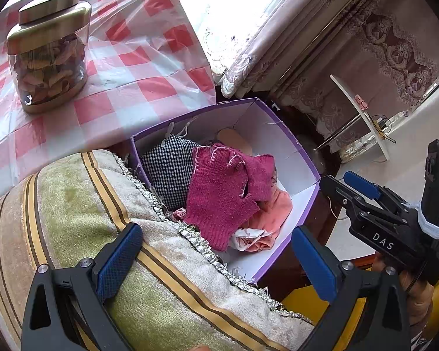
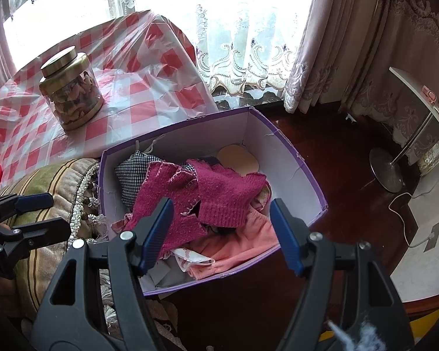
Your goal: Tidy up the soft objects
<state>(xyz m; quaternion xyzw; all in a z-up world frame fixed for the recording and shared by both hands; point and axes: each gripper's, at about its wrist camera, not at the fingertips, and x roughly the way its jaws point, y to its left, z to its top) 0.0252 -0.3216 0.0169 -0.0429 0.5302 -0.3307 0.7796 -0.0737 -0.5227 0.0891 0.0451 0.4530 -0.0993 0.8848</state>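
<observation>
Inside purple box [image 2: 281, 149]: two magenta knits [image 2: 219, 196], one checked cloth [image 2: 130, 172].

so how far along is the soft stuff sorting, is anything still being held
Several soft pieces already lie in the purple cardboard box: the magenta knitted glove, a black-and-white checked cloth and a pink garment. Nothing is in hand: the left gripper and right gripper are both open and empty. No other loose soft items show outside the box.
</observation>
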